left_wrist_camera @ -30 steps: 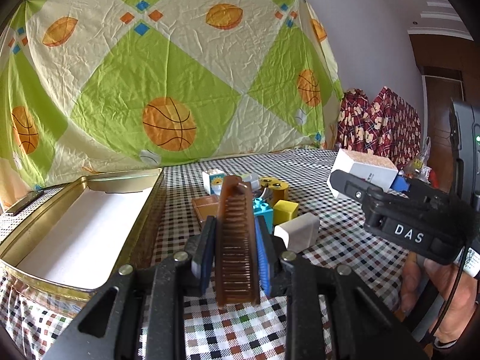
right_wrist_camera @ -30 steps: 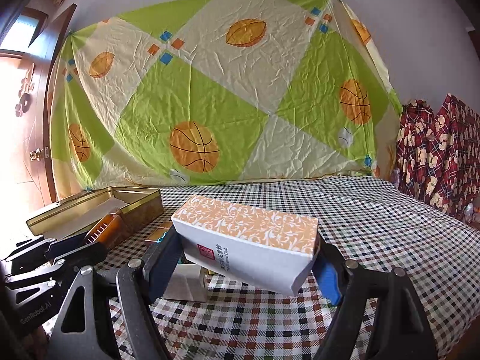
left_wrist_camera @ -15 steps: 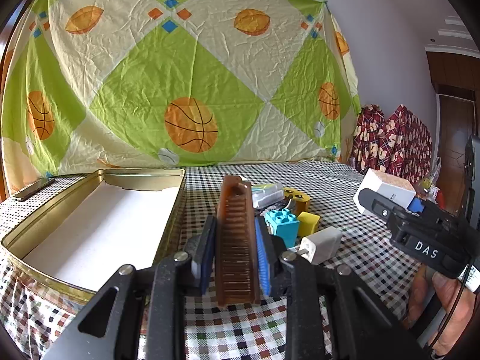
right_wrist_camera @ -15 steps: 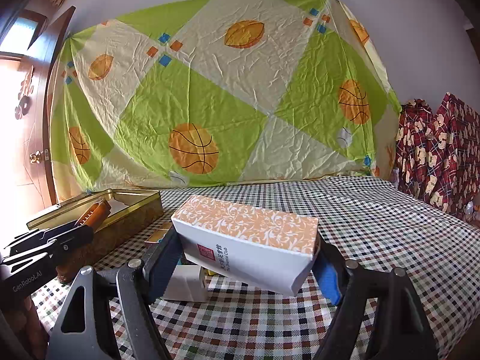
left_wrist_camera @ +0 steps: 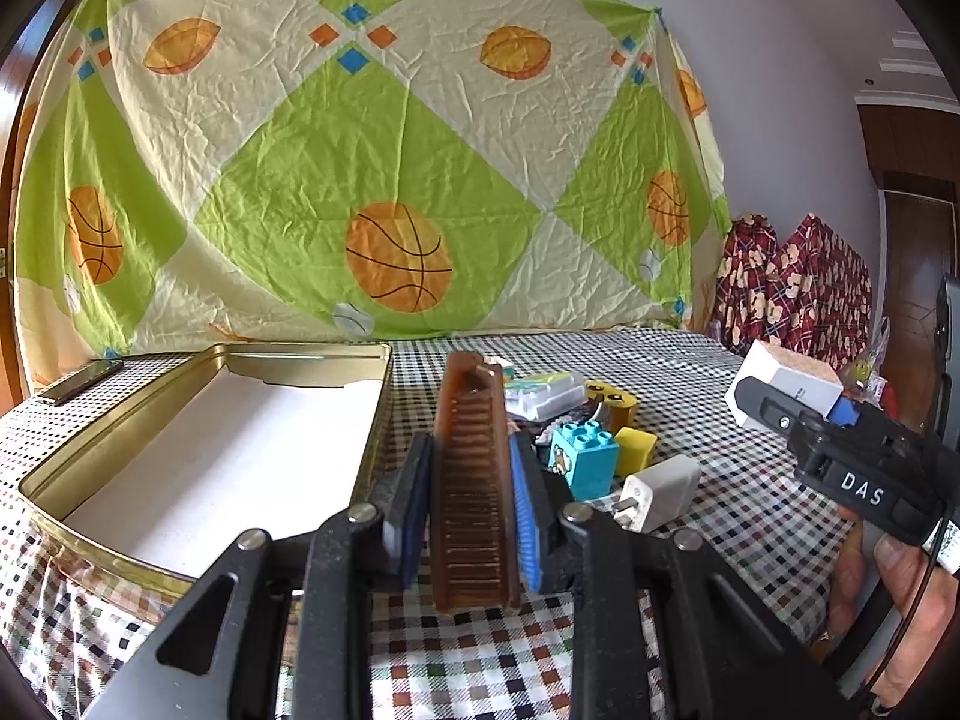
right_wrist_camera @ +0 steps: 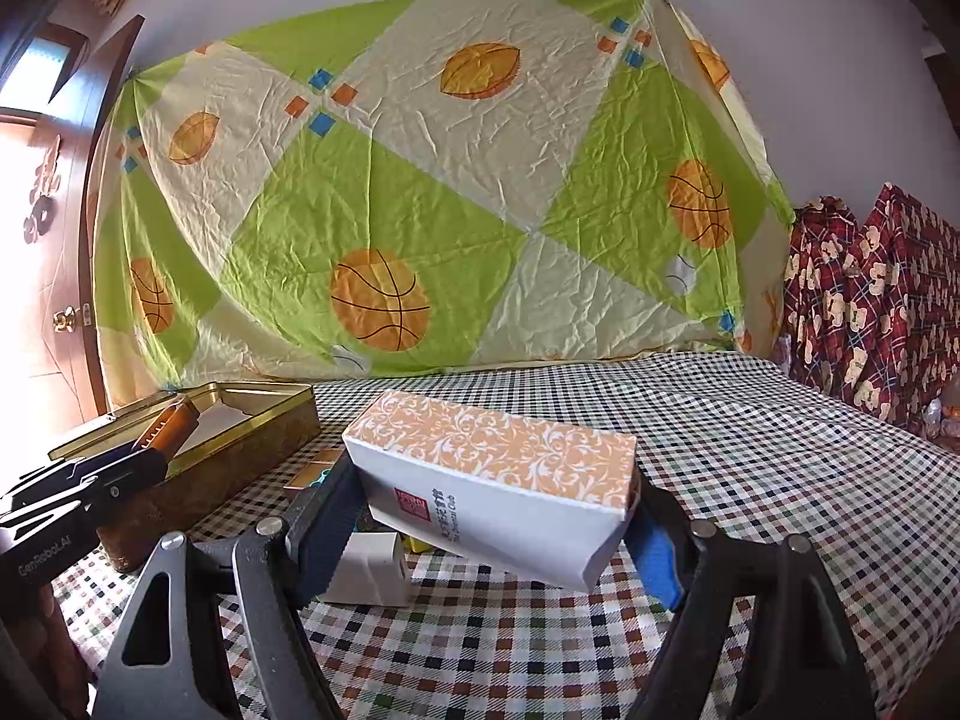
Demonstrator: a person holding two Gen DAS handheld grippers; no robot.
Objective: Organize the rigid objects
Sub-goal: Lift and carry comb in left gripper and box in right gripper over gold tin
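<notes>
My left gripper point(left_wrist_camera: 471, 480) is shut on a brown comb point(left_wrist_camera: 474, 480) and holds it above the checked table, just right of the open gold tin point(left_wrist_camera: 198, 372). In the right wrist view the comb point(right_wrist_camera: 171, 426) hangs over the tin's rim point(right_wrist_camera: 264, 420). My right gripper point(right_wrist_camera: 492, 510) is shut on a white box with an orange patterned top point(right_wrist_camera: 498, 468), held above the table. The same box point(left_wrist_camera: 786, 378) shows at the right of the left wrist view.
A white charger plug point(left_wrist_camera: 657, 489), a teal toy brick point(left_wrist_camera: 582, 459), a yellow block point(left_wrist_camera: 636, 450), a yellow tape roll point(left_wrist_camera: 612, 405) and a clear packet point(left_wrist_camera: 543, 393) lie together mid-table. A phone point(left_wrist_camera: 81, 381) lies beyond the tin. A bedsheet backdrop hangs behind.
My left gripper has moved left and up with the comb, closer to the tin's edge. My right gripper has held the box nearly still.
</notes>
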